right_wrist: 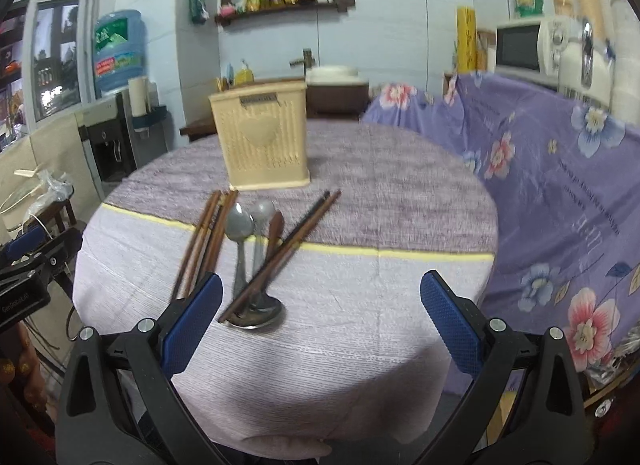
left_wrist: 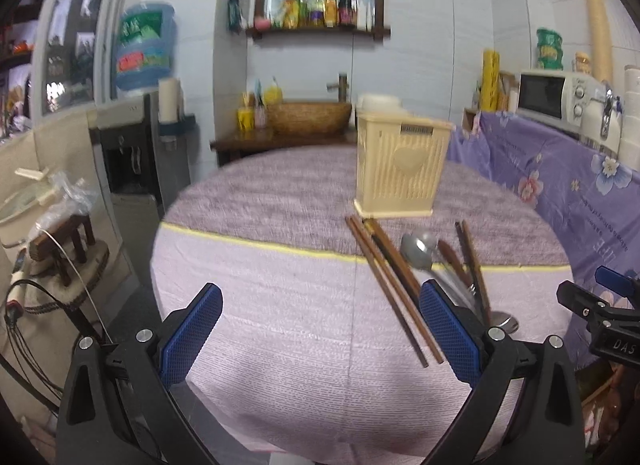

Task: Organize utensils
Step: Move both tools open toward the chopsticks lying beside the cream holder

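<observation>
A cream slotted utensil holder point(left_wrist: 402, 167) stands upright on the round table; it also shows in the right wrist view point(right_wrist: 264, 145). In front of it lie brown chopsticks point(left_wrist: 394, 289) point(right_wrist: 202, 241), another chopstick pair point(right_wrist: 284, 253) point(left_wrist: 472, 261), metal spoons point(right_wrist: 240, 233) point(left_wrist: 418, 251) and a wooden spoon point(right_wrist: 275, 229). My left gripper point(left_wrist: 320, 329) is open and empty above the table's near edge, left of the utensils. My right gripper point(right_wrist: 320, 325) is open and empty, just right of the utensil pile.
The table has a pink and mauve cloth with a yellow stripe point(right_wrist: 360, 253). A purple floral cover point(right_wrist: 560, 205) drapes furniture at the right. A water dispenser point(left_wrist: 136, 153) stands at the left. The right gripper's body point(left_wrist: 600, 305) shows at the left view's right edge.
</observation>
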The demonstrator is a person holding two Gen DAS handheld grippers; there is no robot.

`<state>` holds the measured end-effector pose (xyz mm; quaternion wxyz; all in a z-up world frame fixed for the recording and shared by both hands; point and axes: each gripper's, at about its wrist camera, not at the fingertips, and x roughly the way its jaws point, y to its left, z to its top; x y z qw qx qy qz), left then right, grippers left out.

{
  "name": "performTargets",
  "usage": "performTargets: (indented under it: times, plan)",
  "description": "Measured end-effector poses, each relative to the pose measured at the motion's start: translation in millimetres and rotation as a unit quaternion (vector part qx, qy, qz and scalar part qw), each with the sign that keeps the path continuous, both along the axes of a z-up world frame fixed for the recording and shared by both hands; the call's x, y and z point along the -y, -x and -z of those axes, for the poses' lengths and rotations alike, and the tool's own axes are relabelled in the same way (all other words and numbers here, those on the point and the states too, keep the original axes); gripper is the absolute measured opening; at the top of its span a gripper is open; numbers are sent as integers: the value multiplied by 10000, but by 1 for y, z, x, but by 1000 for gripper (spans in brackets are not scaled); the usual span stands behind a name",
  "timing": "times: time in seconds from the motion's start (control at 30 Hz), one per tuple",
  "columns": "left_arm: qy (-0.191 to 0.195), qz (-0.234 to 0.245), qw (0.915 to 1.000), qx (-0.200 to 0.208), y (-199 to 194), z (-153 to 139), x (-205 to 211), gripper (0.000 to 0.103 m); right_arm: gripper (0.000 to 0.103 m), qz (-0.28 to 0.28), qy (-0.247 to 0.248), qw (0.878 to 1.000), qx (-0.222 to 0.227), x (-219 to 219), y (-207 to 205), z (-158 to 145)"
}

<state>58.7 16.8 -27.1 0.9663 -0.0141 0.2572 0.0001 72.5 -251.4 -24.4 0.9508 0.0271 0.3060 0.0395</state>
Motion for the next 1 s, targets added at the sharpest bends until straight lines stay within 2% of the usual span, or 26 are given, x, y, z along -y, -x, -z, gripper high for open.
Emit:
performTargets:
  times: [0.07, 0.13, 0.37, 0.53, 0.67, 0.83, 0.93, 1.0]
  plan:
    - [71, 42, 9989, -462, -20, 9, -6, 98, 98, 23, -66, 9998, -165, 5, -9, 9]
    - [210, 151, 9974, -677, -33, 13, -10, 97, 98, 45, -51, 9996, -277, 9, -18, 14]
    - [221, 346, 9946, -952, -70, 9, -8, 88, 98, 214, -108, 9982, -544, 14, -57, 13]
    - [106, 394, 9903, -1328, -110, 11, 0, 81, 98, 263, -5, 9975, -660, 10, -80, 12]
    - [338, 483, 9827, -1757, -136, 20, 11, 72, 98, 255, 62, 9971, -714, 4, -92, 14]
    - [25, 602, 9774, -2028, -147, 33, 34, 63, 98, 290, 154, 9969, -713, 1, -99, 16]
    - [-3, 569, 9738, -2203, -152, 42, 38, 58, 98, 324, 169, 9967, -731, 1, -103, 16]
    - [30, 549, 9744, -2182, -154, 43, 34, 58, 98, 332, 169, 9966, -738, 2, -106, 16]
